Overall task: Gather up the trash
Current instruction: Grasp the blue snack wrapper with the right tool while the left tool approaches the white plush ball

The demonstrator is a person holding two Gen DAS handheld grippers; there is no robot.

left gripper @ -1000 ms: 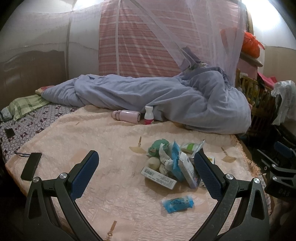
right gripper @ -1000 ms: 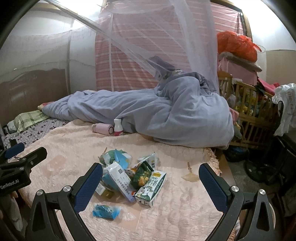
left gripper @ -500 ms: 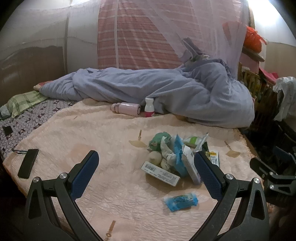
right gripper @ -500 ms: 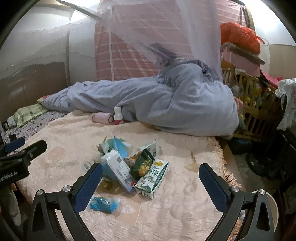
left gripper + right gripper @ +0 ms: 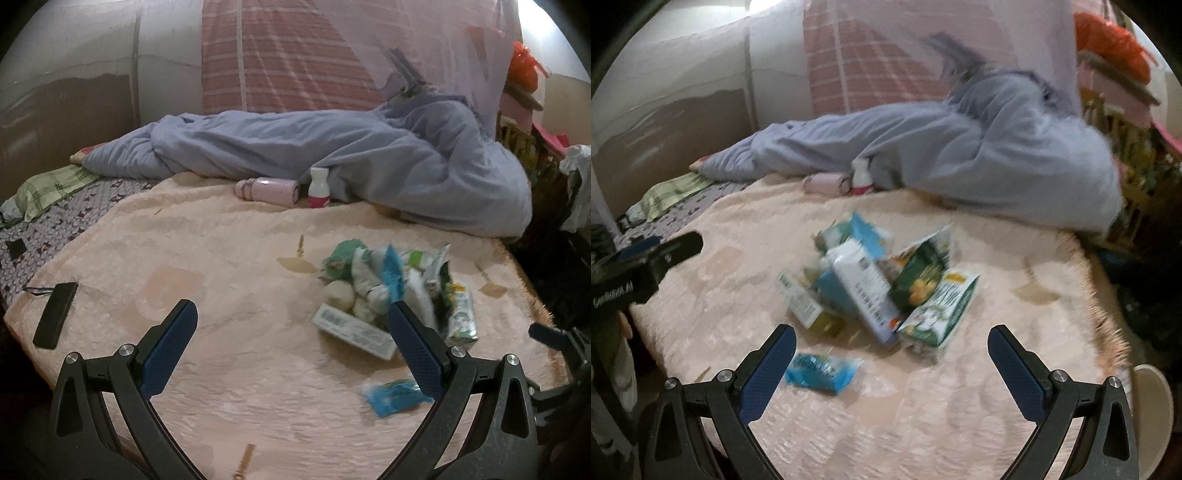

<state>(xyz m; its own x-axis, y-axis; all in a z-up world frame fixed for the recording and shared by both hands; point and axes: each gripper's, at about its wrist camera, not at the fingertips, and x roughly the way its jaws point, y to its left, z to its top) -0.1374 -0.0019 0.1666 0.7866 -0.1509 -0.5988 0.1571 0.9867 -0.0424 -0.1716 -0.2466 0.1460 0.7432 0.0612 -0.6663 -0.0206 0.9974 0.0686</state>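
Note:
A pile of trash (image 5: 391, 295) (image 5: 882, 284) lies on the peach bedspread (image 5: 221, 258): cartons, snack wrappers and crumpled tissue. A blue wrapper (image 5: 393, 397) (image 5: 822, 371) lies apart, nearer to me. My left gripper (image 5: 291, 350) is open above the bedspread, left of the pile, its right finger overlapping the pile's edge in view. My right gripper (image 5: 892, 369) is open too, just short of the pile, with the blue wrapper by its left finger. Nothing is held by either one. The right wrist view is blurred.
A grey-blue duvet (image 5: 332, 158) is heaped along the far side of the bed. A pink flask (image 5: 267, 190) and a small white bottle (image 5: 318, 186) sit against it. A black phone (image 5: 55, 319) lies at the left edge. Mosquito netting hangs overhead; a wooden crib (image 5: 1137, 177) stands right.
Both grippers have moved forward toward the pile, which now looks larger and closer. Both stay open and nothing has been picked up.

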